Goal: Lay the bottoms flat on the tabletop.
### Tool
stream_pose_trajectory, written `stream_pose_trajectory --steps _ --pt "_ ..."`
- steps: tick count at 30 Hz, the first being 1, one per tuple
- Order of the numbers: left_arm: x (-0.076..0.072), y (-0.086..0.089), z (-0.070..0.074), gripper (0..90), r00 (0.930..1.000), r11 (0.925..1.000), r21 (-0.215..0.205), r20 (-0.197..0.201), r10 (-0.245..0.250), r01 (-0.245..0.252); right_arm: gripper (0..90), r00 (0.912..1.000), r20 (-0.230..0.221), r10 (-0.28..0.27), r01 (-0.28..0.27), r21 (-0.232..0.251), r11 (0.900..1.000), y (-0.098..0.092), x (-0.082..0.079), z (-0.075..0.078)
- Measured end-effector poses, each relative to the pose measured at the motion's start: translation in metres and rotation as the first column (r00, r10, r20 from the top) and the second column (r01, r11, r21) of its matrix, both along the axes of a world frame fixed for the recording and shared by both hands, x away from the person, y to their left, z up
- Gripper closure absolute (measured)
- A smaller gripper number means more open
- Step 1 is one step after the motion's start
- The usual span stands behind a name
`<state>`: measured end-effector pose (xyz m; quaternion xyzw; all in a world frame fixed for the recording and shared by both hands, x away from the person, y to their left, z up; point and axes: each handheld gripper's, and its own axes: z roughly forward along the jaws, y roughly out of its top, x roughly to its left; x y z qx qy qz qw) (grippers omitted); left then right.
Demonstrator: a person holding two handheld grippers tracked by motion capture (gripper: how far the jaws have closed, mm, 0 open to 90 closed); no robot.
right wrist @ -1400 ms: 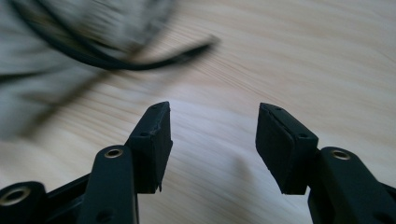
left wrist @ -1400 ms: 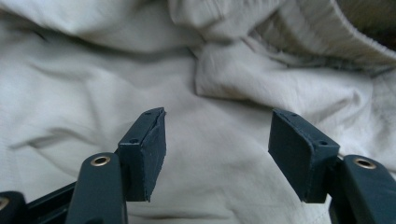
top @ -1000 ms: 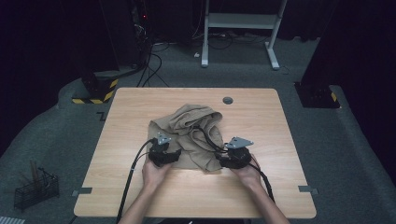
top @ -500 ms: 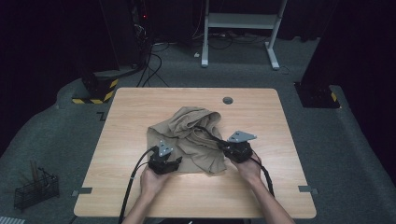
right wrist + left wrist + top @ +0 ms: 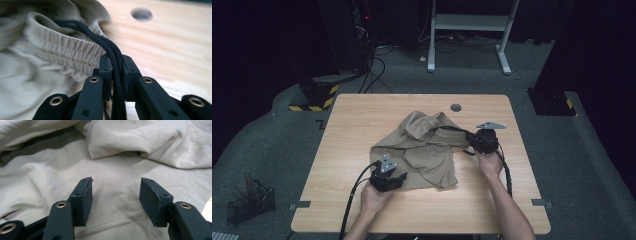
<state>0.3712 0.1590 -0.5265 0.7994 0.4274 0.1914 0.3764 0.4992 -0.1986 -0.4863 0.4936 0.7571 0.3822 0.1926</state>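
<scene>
A tan garment (image 5: 422,150) with an elastic waistband (image 5: 62,47) lies crumpled in the middle of the wooden table (image 5: 362,115). A black drawstring (image 5: 452,129) runs out of the waistband to the right. My right gripper (image 5: 469,142) is shut on that drawstring (image 5: 100,37), its jaws having just closed on it, and the cord is drawn taut. My left gripper (image 5: 400,177) rests at the garment's near left edge. Its jaws (image 5: 115,197) have closed a little but stand open over flat cloth (image 5: 112,170), pinching nothing.
A round grey hole (image 5: 456,107) sits in the table top behind the garment. Bare wood surrounds the cloth on all sides. On the floor stand a wire basket (image 5: 249,202) at the left and a white desk frame (image 5: 472,30) beyond the table.
My right gripper closed on the drawstring and moved right and away, pulling the cord out and tugging the waistband after it. My left gripper slid slightly toward the near left.
</scene>
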Motion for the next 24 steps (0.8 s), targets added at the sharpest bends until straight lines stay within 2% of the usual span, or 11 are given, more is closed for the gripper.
stream_pose_trajectory --steps 1,3,5,8,9,11,14,16,18,21,24 --pt "0.000 0.000 0.000 44.3 1.0000 1.0000 0.000 0.000 0.000 0.000 80.0 0.9998 -0.019 -0.011 0.011 0.002 1.000 0.000 0.004 -0.005" --pt "0.000 0.000 0.000 44.3 1.0000 1.0000 -0.002 -0.001 0.000 0.000 78.0 0.9996 -0.014 -0.024 0.024 0.009 1.000 0.000 0.008 -0.009" --pt "0.001 0.001 0.000 44.1 1.0000 1.0000 -0.005 -0.005 -0.002 0.002 70.0 0.9996 -0.005 -0.030 0.030 0.006 1.000 0.000 0.008 -0.009" --pt "0.001 0.002 0.001 43.1 0.9999 0.9998 -0.020 -0.015 -0.004 0.004 58.3 0.9988 0.002 -0.048 0.048 0.016 0.999 -0.002 0.000 -0.002" --pt "0.002 0.001 0.001 41.7 0.9998 0.9999 -0.017 -0.021 -0.001 0.000 56.0 0.9986 0.024 -0.046 0.045 0.015 0.999 -0.003 -0.005 0.001" --pt "0.003 -0.006 0.004 37.5 0.9998 0.9987 0.049 -0.016 0.009 -0.008 53.1 0.9973 0.061 -0.040 0.039 0.014 0.999 -0.005 -0.019 0.008" --pt "0.007 -0.009 0.009 33.9 0.9999 0.9987 0.050 -0.005 0.013 -0.012 52.1 0.9982 0.061 -0.003 0.002 0.015 1.000 -0.009 -0.037 0.012" --pt "0.011 -0.010 0.015 32.6 0.9997 0.9984 0.051 0.012 0.023 -0.023 53.2 0.9983 0.052 0.028 -0.028 -0.014 1.000 -0.008 -0.049 0.011" --pt "0.014 -0.011 0.021 32.0 0.9990 0.9986 0.039 0.028 0.035 -0.036 54.0 0.9977 0.031 0.060 -0.060 -0.006 0.998 -0.007 -0.059 0.008" --pt "0.019 -0.013 0.031 31.2 0.9971 0.9966 0.067 0.063 0.044 -0.048 55.9 0.9954 0.011 0.095 -0.094 -0.023 0.995 -0.002 -0.070 0.003" --pt "0.027 -0.014 0.040 30.5 0.9931 0.9928 0.093 0.096 0.066 -0.075 58.4 0.9892 -0.012 0.146 -0.146 -0.028 0.989 0.006 -0.077 0.000"
